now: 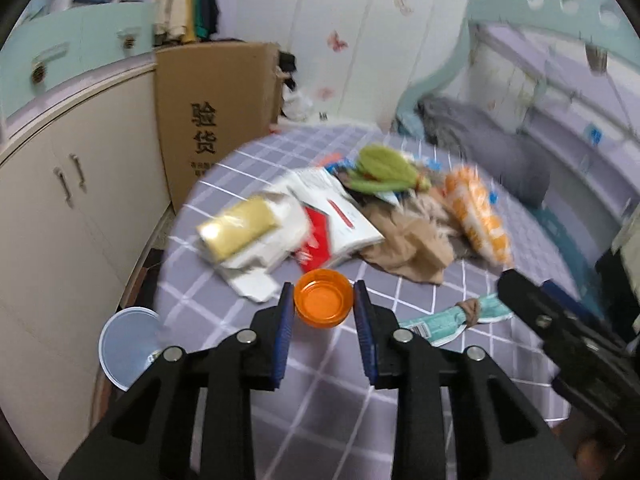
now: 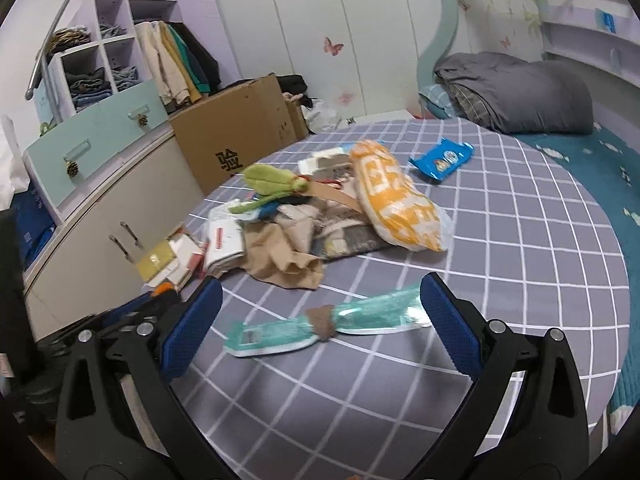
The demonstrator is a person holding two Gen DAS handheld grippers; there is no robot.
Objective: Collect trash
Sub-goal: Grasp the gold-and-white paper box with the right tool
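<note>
A small orange plastic cup (image 1: 324, 304) sits on the grey checked bedspread (image 1: 320, 400), and my left gripper (image 1: 324, 292) is shut on it, blue pads against both sides of its rim. A crumpled teal wrapper (image 2: 280, 332) with a brown band lies just ahead of my right gripper (image 2: 320, 284), which stands wide open with nothing touching its pads. The same teal wrapper (image 1: 440, 320) shows right of the cup in the left wrist view. Beyond it is a heap: an orange-and-white bag (image 2: 396, 200), papers (image 1: 340, 216), a gold box (image 1: 236, 228).
A green plush toy (image 1: 384, 164) and beige cloth (image 1: 408, 244) lie in the heap. A blue wrapper (image 2: 440, 160) lies apart, farther back. A clear round lid (image 1: 128, 344) sits at the bed's left edge. A cardboard box (image 1: 216, 120) and cabinets (image 1: 60, 220) stand left; a grey duvet (image 2: 520, 92) lies at the head.
</note>
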